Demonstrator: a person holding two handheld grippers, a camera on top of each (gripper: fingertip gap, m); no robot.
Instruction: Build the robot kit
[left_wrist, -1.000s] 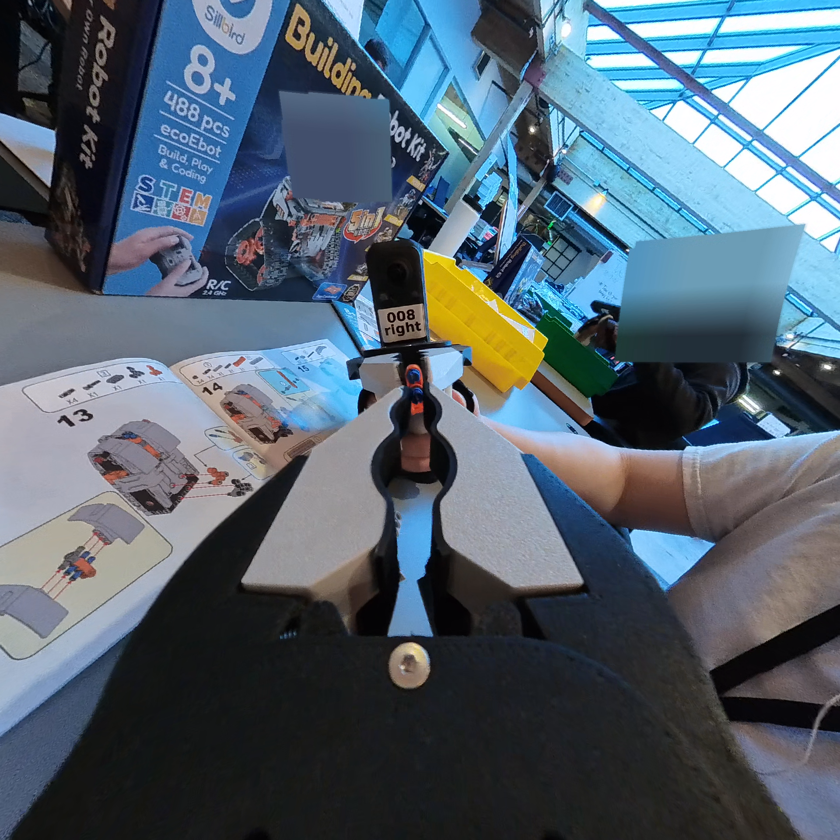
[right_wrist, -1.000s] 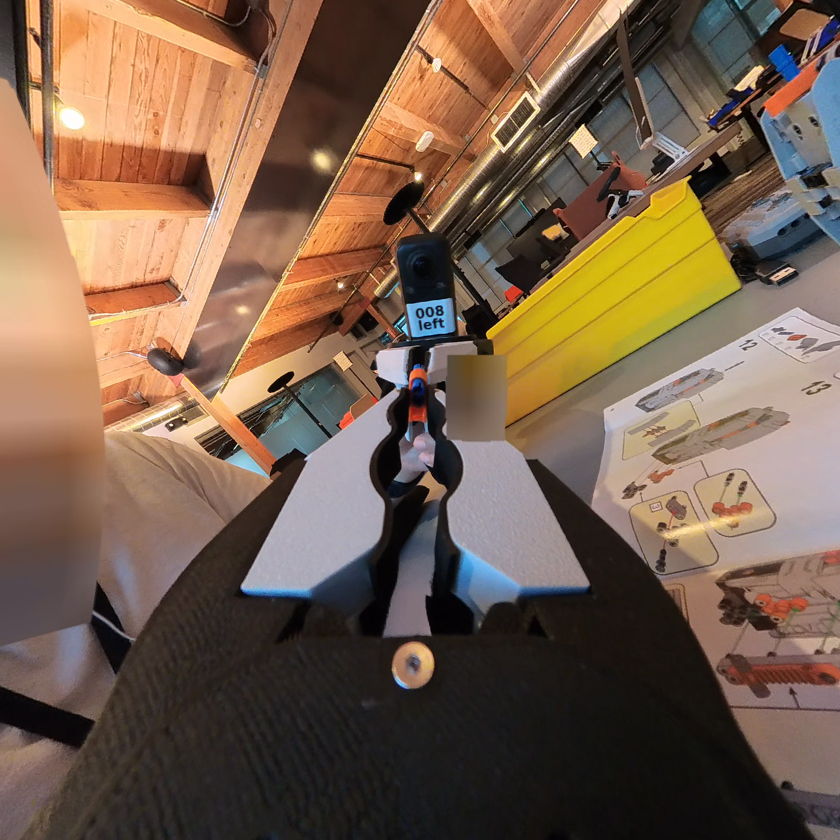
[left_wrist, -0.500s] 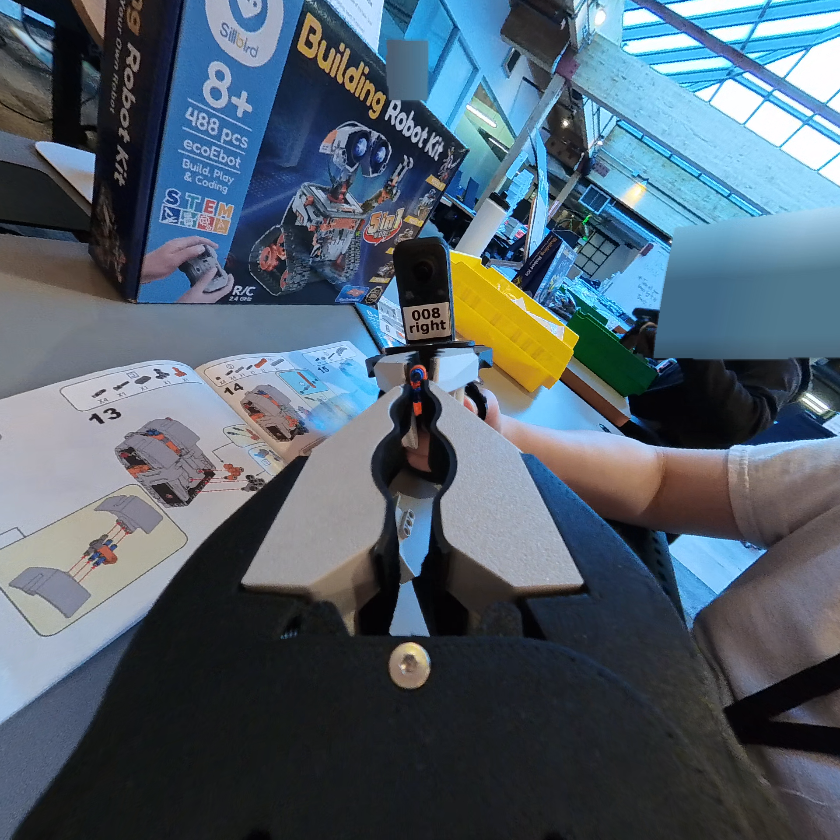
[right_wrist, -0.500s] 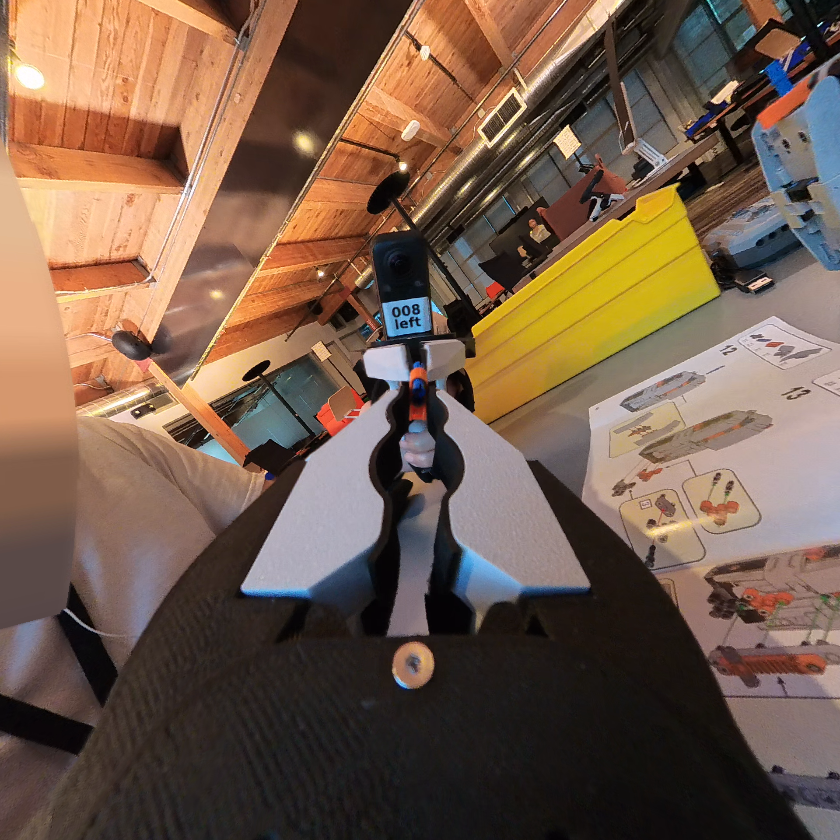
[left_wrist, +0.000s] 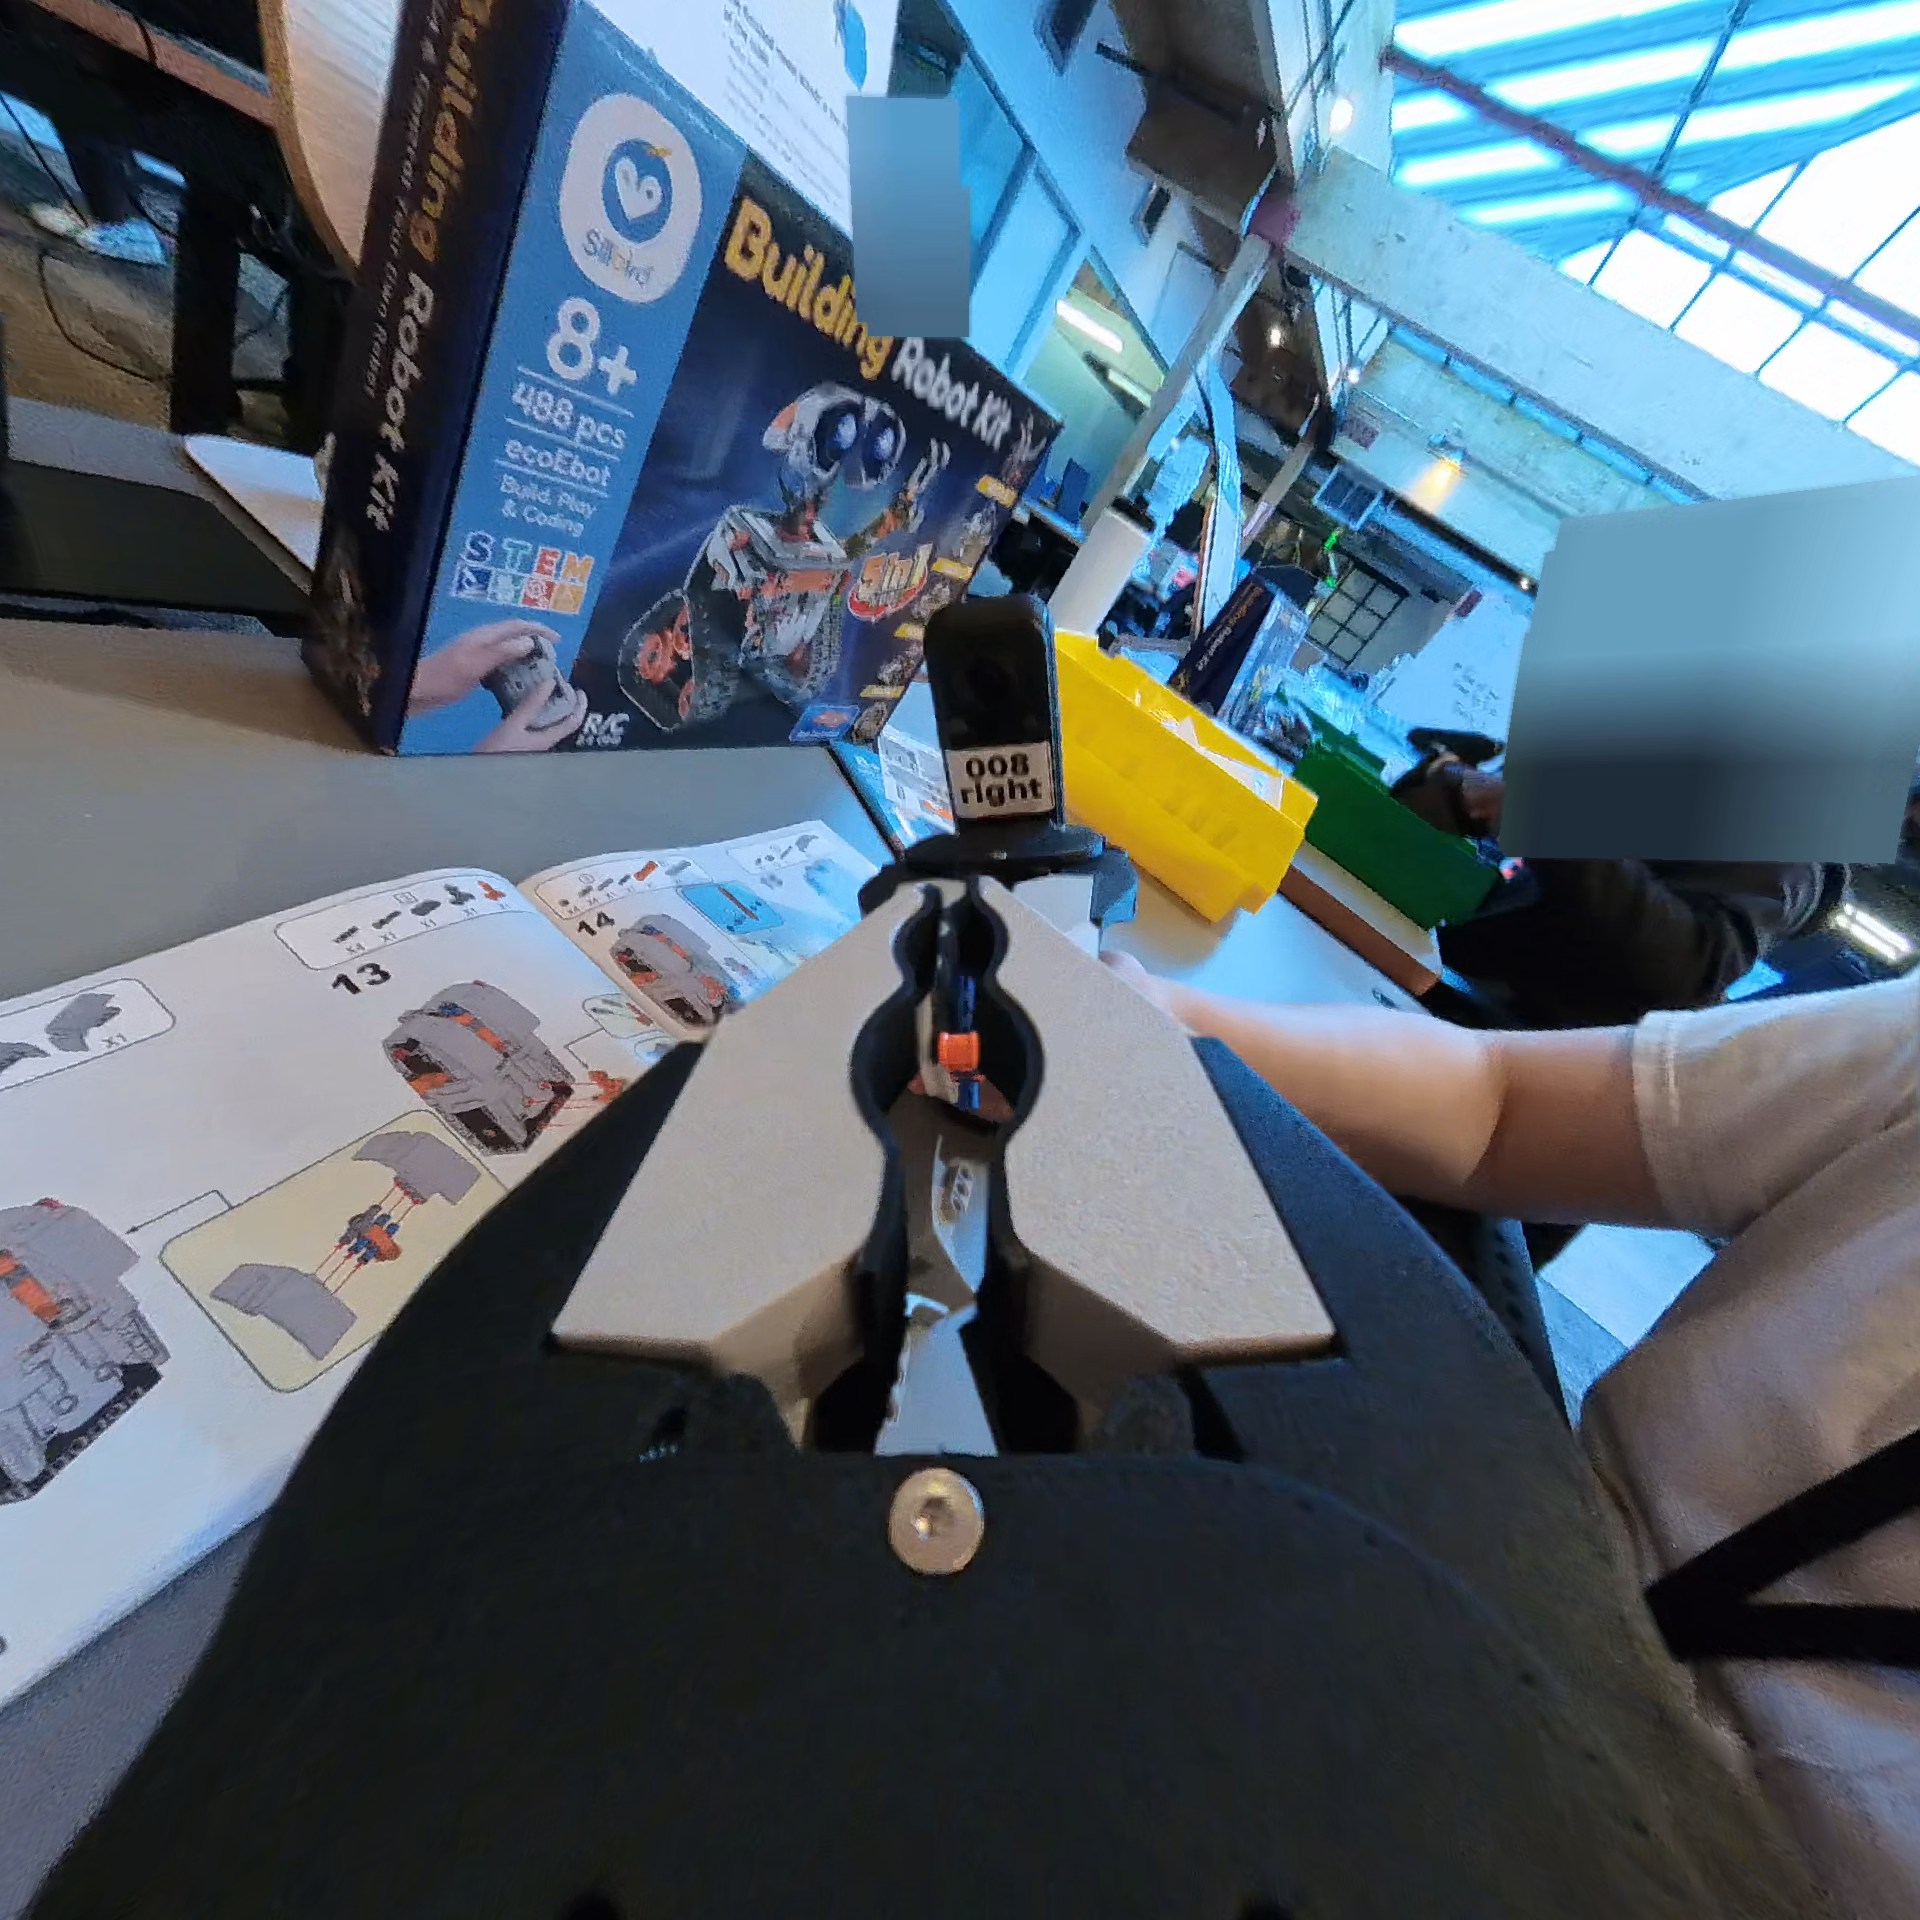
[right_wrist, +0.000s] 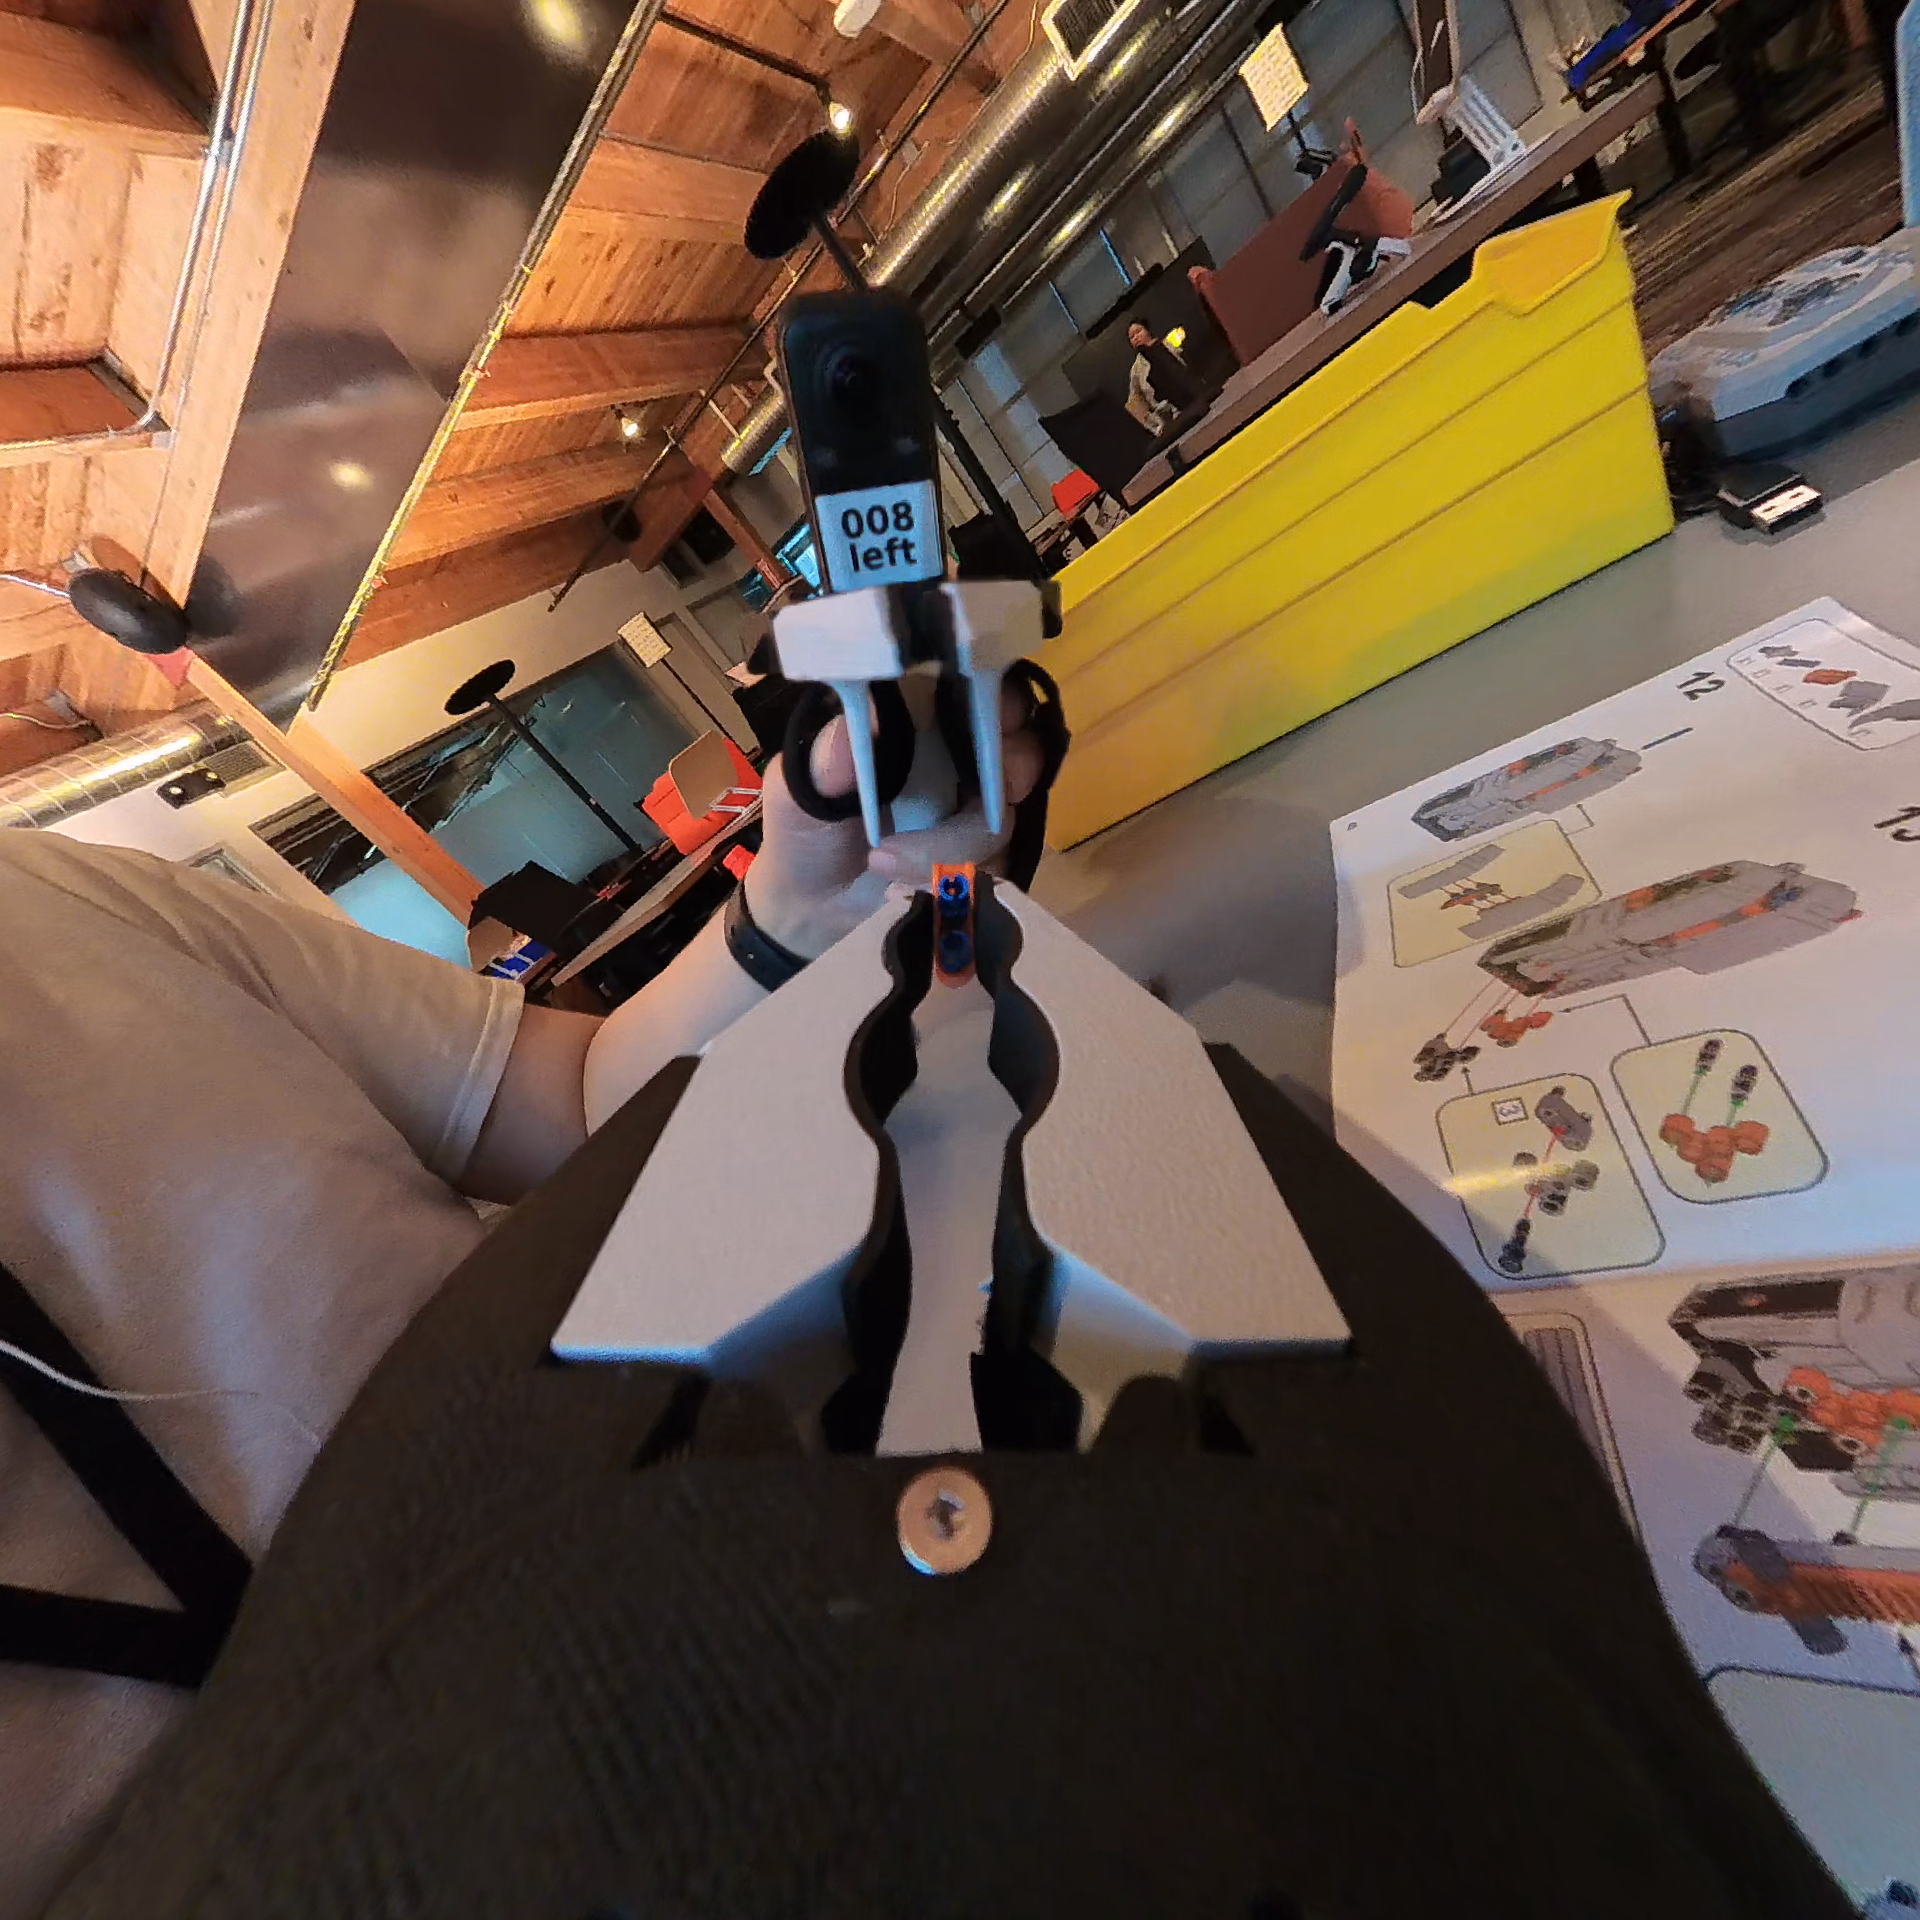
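My right gripper (right_wrist: 951, 909) is shut on a small orange piece with blue pins (right_wrist: 953, 940), pinched at the fingertips. My left gripper (left_wrist: 945, 904) is shut on a light grey piece with holes (left_wrist: 951, 1195), held deep between the fingers. The two grippers face each other over the table. In the right wrist view the left gripper (right_wrist: 930, 836) is just above and beyond the orange piece. In the left wrist view the orange piece (left_wrist: 956, 1049) shows through the gap between my fingers, below their tips.
An open instruction booklet (left_wrist: 312, 1091) lies on the grey table, also in the right wrist view (right_wrist: 1662, 935). A kit box (left_wrist: 644, 416) stands behind it. A yellow bin (right_wrist: 1351, 499), a green bin (left_wrist: 1382, 831) and a grey built module (right_wrist: 1808, 353) are farther back. My right fingertips sit around 4 cm from my left ones. My left gripper's tips are some 30 cm from the grey built module (right_wrist: 1808, 353).
The grippers were tip to tip at the orange piece. Now the left gripper sits higher in the right view, and the orange piece sits lower in the left view. Both stay shut.
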